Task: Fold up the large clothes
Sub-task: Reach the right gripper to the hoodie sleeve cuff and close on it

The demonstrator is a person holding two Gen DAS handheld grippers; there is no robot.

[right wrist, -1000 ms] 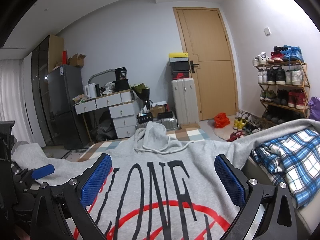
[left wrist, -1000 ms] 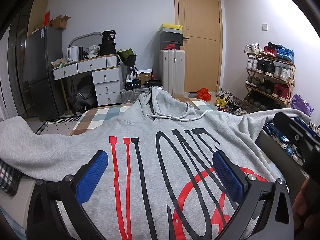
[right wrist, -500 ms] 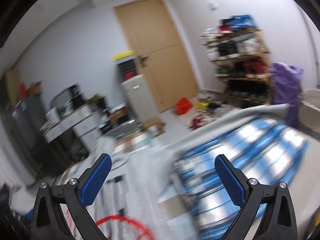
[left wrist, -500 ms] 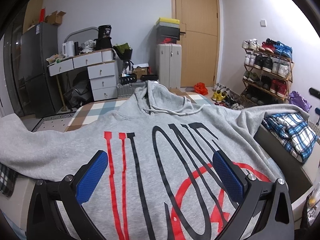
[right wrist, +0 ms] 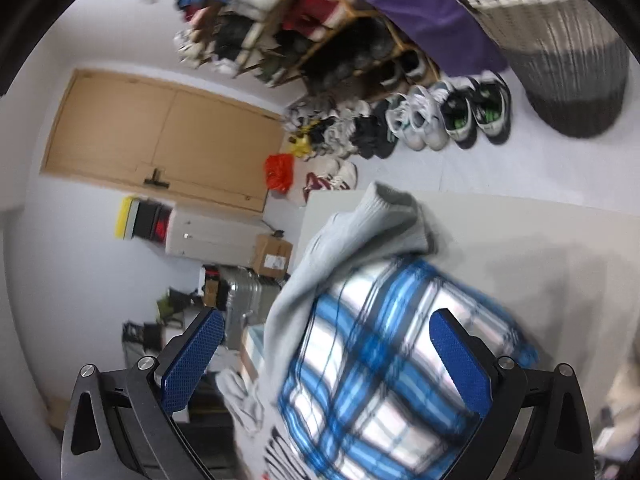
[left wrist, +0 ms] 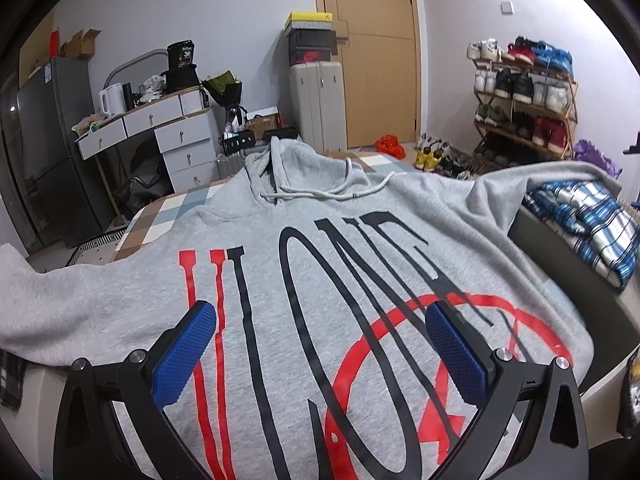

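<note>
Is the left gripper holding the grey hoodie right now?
No, the left gripper hovers with jaws wide apart above the grey printed hoodie.

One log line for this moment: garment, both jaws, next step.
grey hoodie: flat, unfolded | left gripper: open over chest print | right gripper: open, above blue plaid garment, near sleeve | next: likely sleeve grab

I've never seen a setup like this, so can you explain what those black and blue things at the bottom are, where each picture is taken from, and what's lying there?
Those are two handheld grippers, one in each of a person's hands, each carrying a wide-angle camera that looks out along its blue-padded jaws. The left gripper faces a grey hoodie spread flat, front up. The right gripper, tilted sideways and blurred, looks at a blue plaid shirt with the hoodie's sleeve draped over it. Both pairs of jaws stand open and hold nothing. Behind are a door and a shoe rack.
</note>
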